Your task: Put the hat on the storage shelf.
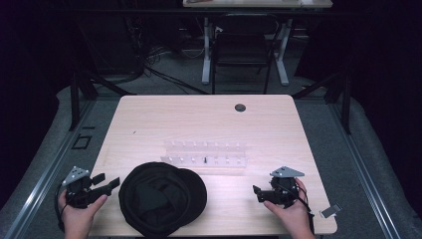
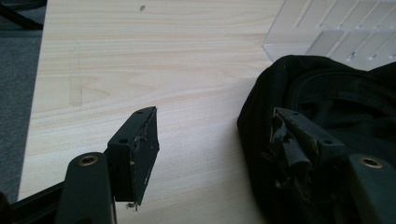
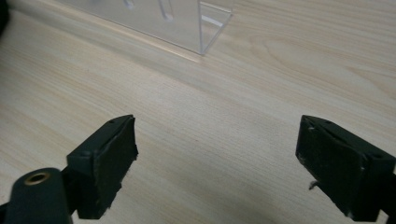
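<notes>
Both hands rest low on the counter (image 1: 149,114); the left claw (image 1: 107,183) and right claw (image 1: 258,192) are released, flanking a black hat (image 1: 161,196).

Table (image 1: 149,124): pale wood-grain top, smooth, low sheen, fine streaks running lengthwise. Rack (image 1: 205,155): clear plastic, glossy, edges catching light. Hat (image 1: 161,198): black cloth, matt, soft folds, stitched band visible in the left gripper view. Left gripper (image 2: 212,144): matt black plastic jaws with brass-coloured inserts; pads (image 2: 142,154) dark, rough, frayed at the edges. Right gripper (image 3: 217,168): same matt black, its pads scuffed. Floor (image 1: 45,149): grey carpet, rough.
</notes>
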Demonstrator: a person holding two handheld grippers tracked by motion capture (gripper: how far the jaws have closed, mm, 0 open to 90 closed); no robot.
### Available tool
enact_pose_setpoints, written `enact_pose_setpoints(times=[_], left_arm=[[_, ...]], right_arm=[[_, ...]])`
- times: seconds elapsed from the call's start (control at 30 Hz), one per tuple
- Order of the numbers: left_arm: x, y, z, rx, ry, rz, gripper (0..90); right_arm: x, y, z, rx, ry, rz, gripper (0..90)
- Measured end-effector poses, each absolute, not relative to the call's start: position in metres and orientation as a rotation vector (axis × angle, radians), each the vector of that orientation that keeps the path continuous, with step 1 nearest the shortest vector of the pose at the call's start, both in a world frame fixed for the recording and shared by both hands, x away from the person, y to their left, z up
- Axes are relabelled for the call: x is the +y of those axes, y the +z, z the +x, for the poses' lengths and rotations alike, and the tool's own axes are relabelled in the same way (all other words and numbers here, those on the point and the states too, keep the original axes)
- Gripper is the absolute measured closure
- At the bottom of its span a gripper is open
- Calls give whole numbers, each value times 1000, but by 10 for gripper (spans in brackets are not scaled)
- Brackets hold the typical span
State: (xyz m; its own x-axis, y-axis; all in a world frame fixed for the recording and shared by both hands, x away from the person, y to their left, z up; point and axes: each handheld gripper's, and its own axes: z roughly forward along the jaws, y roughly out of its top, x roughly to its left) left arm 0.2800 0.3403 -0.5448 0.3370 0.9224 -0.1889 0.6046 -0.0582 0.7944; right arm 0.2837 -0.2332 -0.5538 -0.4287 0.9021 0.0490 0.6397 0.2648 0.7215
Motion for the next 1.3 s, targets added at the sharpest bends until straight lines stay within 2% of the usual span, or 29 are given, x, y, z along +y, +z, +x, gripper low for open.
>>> enact_pose_setpoints(times=[0.1, 0.13, 0.2, 0.23, 0.27, 0.3, 0.33, 0.4, 0.47, 0.5, 0.57, 0.8, 0.93, 1.17, 1.2, 1.3], left_arm=[[338, -546, 283, 1362, 457, 1785, 334], [337, -546, 282, 1369, 483, 1785, 395], [337, -546, 282, 1364, 491, 1781, 430], [336, -547, 282, 1385, 499, 1789, 446], [336, -547, 282, 1385, 499, 1789, 456], [336, -547, 282, 1411, 505, 1807, 458], [336, -547, 282, 1411, 505, 1807, 461], [337, -546, 280, 1429, 510, 1799, 486], [337, -545, 280, 1433, 507, 1787, 490], [338, -542, 279, 1437, 485, 1779, 491], [338, -539, 279, 1430, 488, 1800, 487], [336, -534, 280, 1447, 445, 1828, 482], [332, -530, 279, 1431, 457, 1868, 512], [328, -514, 279, 1399, 363, 1948, 535], [328, -508, 279, 1404, 296, 1960, 534], [330, -503, 279, 1412, 235, 1949, 540]], right_arm=[[-234, -555, 283, 2170, 988, 1402, 94], [-232, -555, 283, 2174, 962, 1393, 96], [-231, -556, 283, 2177, 957, 1388, 112], [-230, -556, 282, 2169, 922, 1360, 170], [-230, -556, 282, 2169, 922, 1360, 170], [-229, -556, 283, 2162, 899, 1359, 231], [-229, -556, 283, 2162, 899, 1359, 231], [-230, -554, 284, 2137, 889, 1356, 313], [-230, -553, 283, 2130, 893, 1342, 336], [-230, -549, 280, 2121, 884, 1323, 390], [-228, -547, 276, 2099, 859, 1281, 422], [-224, -546, 271, 2123, 847, 1195, 478], [-222, -547, 271, 2133, 833, 1192, 488], [-219, -547, 269, 2132, 855, 1188, 516], [-219, -547, 268, 2145, 842, 1170, 516], [-219, -547, 268, 2155, 847, 1170, 518]])
